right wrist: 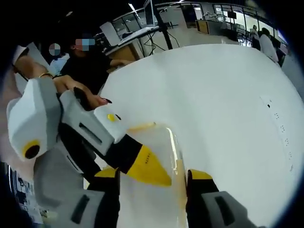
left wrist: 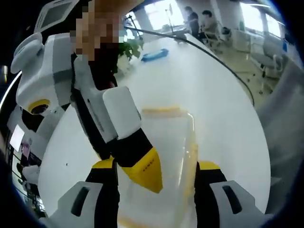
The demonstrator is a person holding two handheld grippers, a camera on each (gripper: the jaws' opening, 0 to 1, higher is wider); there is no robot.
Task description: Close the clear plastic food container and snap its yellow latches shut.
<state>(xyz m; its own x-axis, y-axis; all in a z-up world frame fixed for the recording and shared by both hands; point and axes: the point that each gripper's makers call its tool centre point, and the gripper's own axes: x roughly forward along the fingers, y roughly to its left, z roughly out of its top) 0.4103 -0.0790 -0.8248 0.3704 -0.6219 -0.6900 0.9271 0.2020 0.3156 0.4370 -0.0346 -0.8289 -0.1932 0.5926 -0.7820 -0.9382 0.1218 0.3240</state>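
In the left gripper view, the left gripper (left wrist: 156, 168) has its two yellow-tipped fingers (left wrist: 207, 166) spread wide, and the clear plastic food container (left wrist: 166, 142) lies between and just beyond them on the white table (left wrist: 199, 85). The lid looks to be down on the container, with a yellow latch (left wrist: 161, 111) along the edge farthest from the fingers and a pale yellow seal down the side nearest the right-hand finger. The right gripper (left wrist: 142, 168) reaches in from the left of that view, its yellow tip resting on top of the container just inside the left-hand finger; whether its own jaws are parted cannot be told here. In the right gripper view, the right gripper (right wrist: 154, 173) also shows its fingers (right wrist: 200, 175) set wide apart with the container (right wrist: 156, 147) between them, and the left gripper (right wrist: 147, 168) comes in from the left, its yellow tip pressing on the lid close to the left-hand finger. A person's hand (right wrist: 71, 90) grips its white body. Beyond the fingers in the left gripper view, a blue object (left wrist: 154, 55) and a green plant (left wrist: 129, 49) sit well away on the table.
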